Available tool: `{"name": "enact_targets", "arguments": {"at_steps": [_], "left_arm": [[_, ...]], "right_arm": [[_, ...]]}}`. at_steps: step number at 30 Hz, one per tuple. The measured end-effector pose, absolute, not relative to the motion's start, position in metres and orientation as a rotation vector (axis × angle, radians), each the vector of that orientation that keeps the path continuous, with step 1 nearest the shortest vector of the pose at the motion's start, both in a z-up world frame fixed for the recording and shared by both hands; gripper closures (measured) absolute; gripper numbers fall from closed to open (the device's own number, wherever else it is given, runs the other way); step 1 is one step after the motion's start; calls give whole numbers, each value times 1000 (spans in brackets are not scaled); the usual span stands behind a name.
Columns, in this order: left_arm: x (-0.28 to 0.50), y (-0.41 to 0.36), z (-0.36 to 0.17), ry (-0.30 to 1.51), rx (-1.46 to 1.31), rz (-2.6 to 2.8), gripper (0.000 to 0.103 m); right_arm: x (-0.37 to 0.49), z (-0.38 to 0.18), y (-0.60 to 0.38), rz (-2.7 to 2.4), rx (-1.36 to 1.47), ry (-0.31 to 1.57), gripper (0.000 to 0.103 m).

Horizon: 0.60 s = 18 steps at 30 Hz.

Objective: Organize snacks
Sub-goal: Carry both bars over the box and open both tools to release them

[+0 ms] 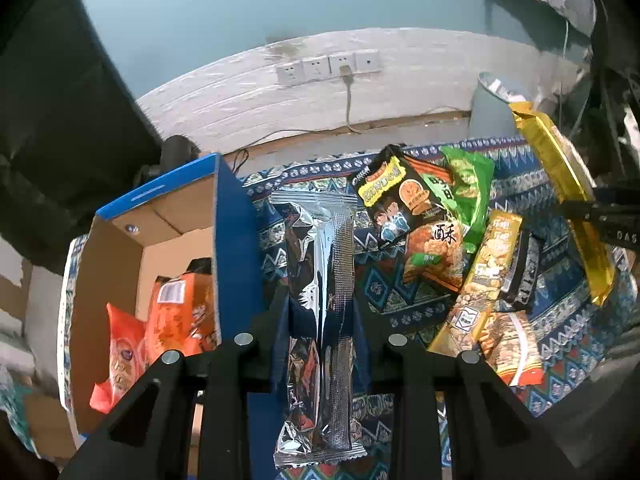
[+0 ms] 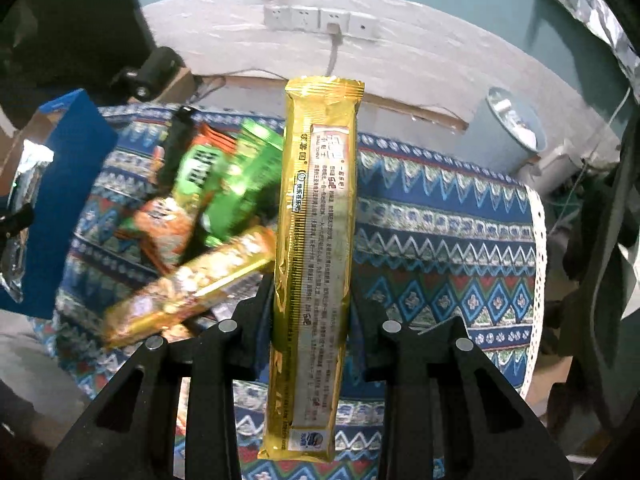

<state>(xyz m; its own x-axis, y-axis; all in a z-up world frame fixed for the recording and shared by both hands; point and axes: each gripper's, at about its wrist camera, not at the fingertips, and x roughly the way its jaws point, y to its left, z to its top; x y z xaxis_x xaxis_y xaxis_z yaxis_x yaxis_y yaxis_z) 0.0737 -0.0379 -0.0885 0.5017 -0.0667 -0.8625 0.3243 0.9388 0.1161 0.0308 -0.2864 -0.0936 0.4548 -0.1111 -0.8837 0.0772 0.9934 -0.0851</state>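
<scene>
1. The patterned tablecloth (image 1: 576, 320), blue with zigzag and diamond bands, covers the table (image 2: 440, 216) from 3 to 9 o'clock in both wrist views.
2. A cardboard box (image 1: 236, 240) with blue outer walls stands open at 9 o'clock in the left wrist view. Two orange snack bags (image 1: 176, 312) lie inside it.
3. A grey bin (image 2: 516, 136) stands beyond the table at 2 o'clock in the right wrist view. A row of wall sockets (image 2: 320, 20) sits at 12 o'clock.
4. The snack pile (image 1: 436, 240) lies on the cloth at 2 o'clock in the left wrist view: a black-and-orange bag, a green bag, a yellow nut bar and smaller packets, overlapping one another.
5. The right gripper (image 2: 312, 304) is clamped on a long gold snack bar (image 2: 316, 220), held upright above the cloth, its printed back facing the camera. The same bar shows at 2 o'clock in the left wrist view.
6. The left gripper (image 1: 320, 312) is clamped on a silver foil snack pack (image 1: 320, 280), held lengthwise just right of the box wall, clear of the pile.
</scene>
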Motion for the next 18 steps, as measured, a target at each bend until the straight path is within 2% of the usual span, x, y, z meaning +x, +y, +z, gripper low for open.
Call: {"name": "enact_targets", "arguments": {"at_steps": [18], "left_arm": [[65,30,-46,944,204,-159,74]], "right_arm": [[63,-51,-186,97,-61,1021,72]]}}
